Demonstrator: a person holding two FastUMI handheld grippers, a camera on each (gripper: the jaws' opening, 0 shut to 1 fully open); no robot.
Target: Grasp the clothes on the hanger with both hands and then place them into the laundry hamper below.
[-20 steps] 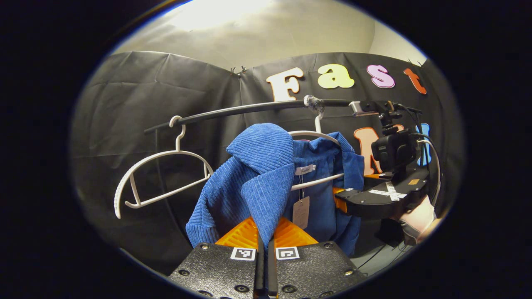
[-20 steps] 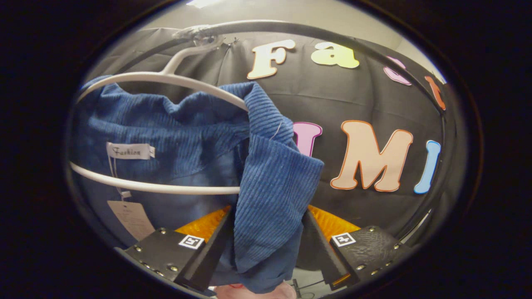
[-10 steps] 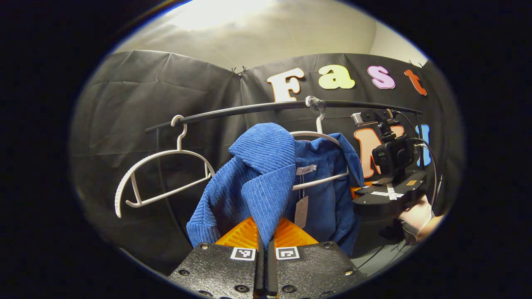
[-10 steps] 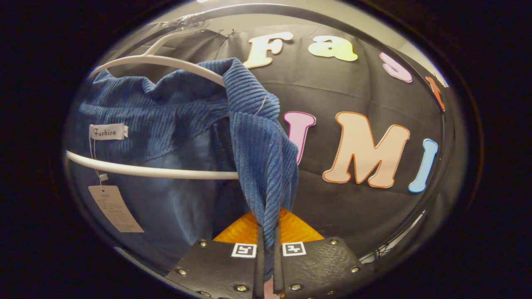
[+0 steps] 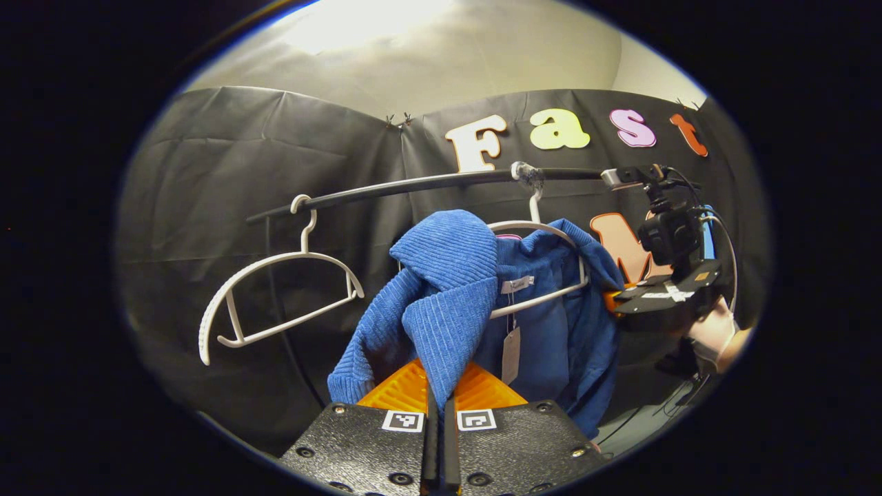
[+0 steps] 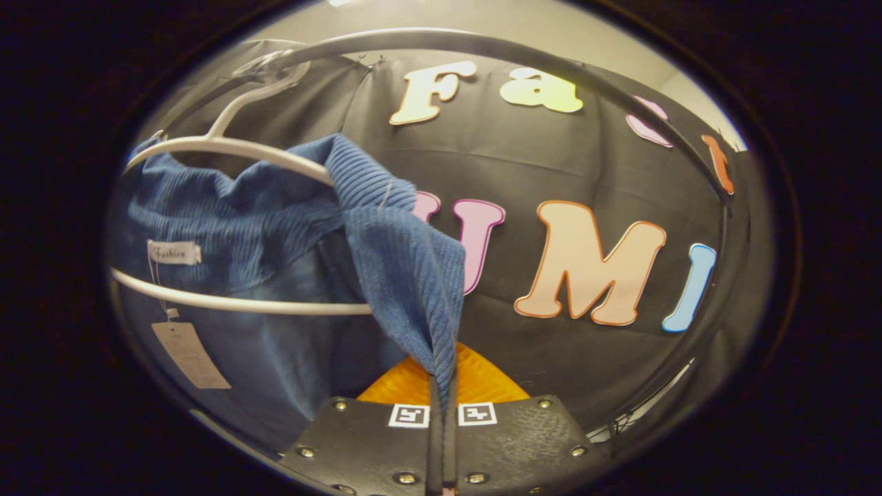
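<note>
Left hand-held gripper (image 5: 441,413): I have it clenched on a fold of the blue jacket (image 5: 448,289), the ribbed cloth pinched between both fingers and rising straight up from them. To the left of the jacket an empty hanger (image 5: 275,296) hangs on the rail (image 5: 413,184). The jacket's own hanger (image 5: 537,227) sits further right on that rail, its lower bar and a paper tag (image 5: 510,355) visible inside the open collar. Right hand-held gripper (image 6: 441,420): also clamped on the jacket, gripping the other shoulder edge just beside the hanger's end; from the left gripper view I see it (image 5: 610,301) at the jacket's far right side.

Progress, as I judge it: both grasps done, garment not yet off the hanger — shoulders draped over it on both sides. Left to do: pull it free, lower it, release into the hamper, which I cannot see.
</note>
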